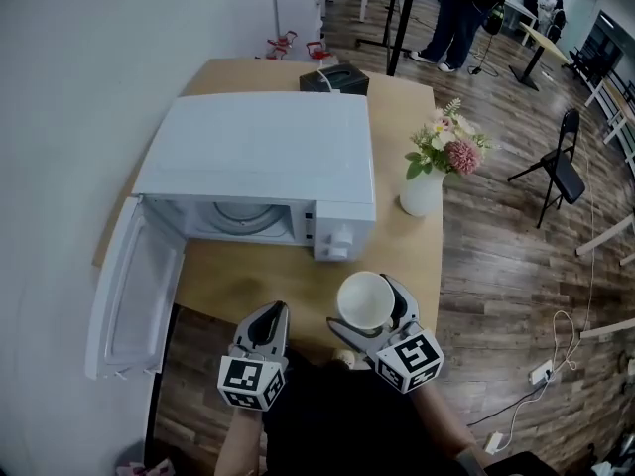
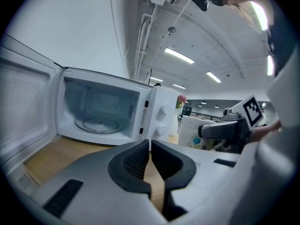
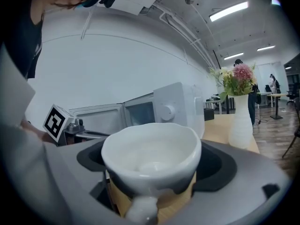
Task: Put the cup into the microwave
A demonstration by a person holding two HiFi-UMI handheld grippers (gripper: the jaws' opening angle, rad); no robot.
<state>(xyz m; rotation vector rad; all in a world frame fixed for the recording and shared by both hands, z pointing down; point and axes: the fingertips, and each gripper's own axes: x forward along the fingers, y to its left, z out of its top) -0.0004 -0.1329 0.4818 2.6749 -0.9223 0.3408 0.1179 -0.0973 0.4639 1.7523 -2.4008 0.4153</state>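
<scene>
An empty white cup (image 1: 365, 299) (image 3: 151, 161) is held upright between the jaws of my right gripper (image 1: 369, 309) (image 3: 152, 172), just above the table's near edge, in front of the microwave's control panel. The white microwave (image 1: 260, 175) (image 2: 110, 109) stands on the wooden table with its door (image 1: 134, 291) swung wide open to the left; the glass turntable (image 2: 97, 124) inside is bare. My left gripper (image 1: 266, 327) (image 2: 149, 159) hangs shut with nothing in it, left of the cup and in front of the open cavity.
A white vase of flowers (image 1: 434, 172) (image 3: 240, 109) stands right of the microwave near the table's right edge. A black box (image 1: 334, 80) sits behind the microwave. A wall runs along the left. A person (image 1: 464, 13), chairs and desks are farther off on the wooden floor.
</scene>
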